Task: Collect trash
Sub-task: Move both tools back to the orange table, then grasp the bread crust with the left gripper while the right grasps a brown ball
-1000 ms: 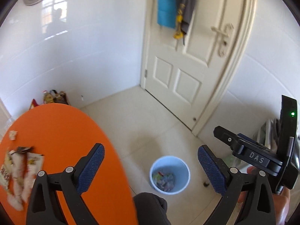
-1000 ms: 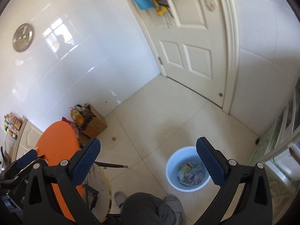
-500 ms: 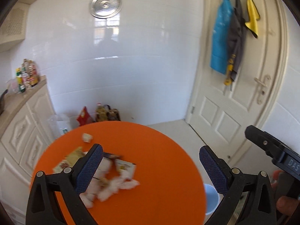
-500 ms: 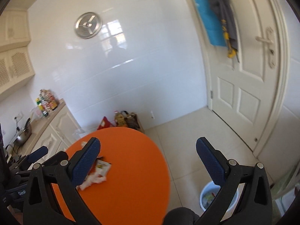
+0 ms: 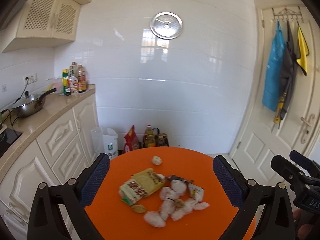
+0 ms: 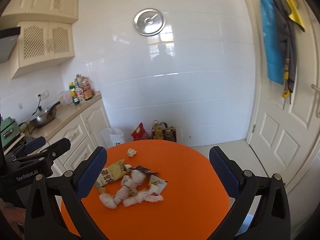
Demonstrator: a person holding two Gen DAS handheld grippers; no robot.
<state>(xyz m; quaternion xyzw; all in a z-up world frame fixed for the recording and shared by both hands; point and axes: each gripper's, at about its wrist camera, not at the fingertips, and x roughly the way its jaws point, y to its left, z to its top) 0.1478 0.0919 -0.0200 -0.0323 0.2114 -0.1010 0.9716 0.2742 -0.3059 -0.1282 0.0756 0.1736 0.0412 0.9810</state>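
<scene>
A heap of trash lies on the round orange table (image 5: 192, 160) (image 6: 180, 210): a yellow-green snack packet (image 5: 142, 186) (image 6: 112, 173), crumpled white tissues (image 5: 174, 202) (image 6: 130, 190), a small printed wrapper (image 5: 196, 192) (image 6: 158, 183) and a lone paper ball (image 5: 157, 160) (image 6: 131, 152) farther back. My left gripper (image 5: 160, 182) hovers open above the near side of the heap, empty. My right gripper (image 6: 158, 175) is open and empty too, held over the table. Each gripper shows at the edge of the other's view.
White cabinets with a counter (image 5: 50, 108) stand to the left, carrying a pan (image 5: 28, 105) and bottles (image 5: 74, 80). Bags and bottles (image 5: 148, 138) sit on the floor behind the table. A white door (image 5: 290, 124) with hanging cloths is on the right.
Both views have swung up from the floor and the white-blue bin to the orange table; the trash heap is now centred between the open fingers. The bin has left view.
</scene>
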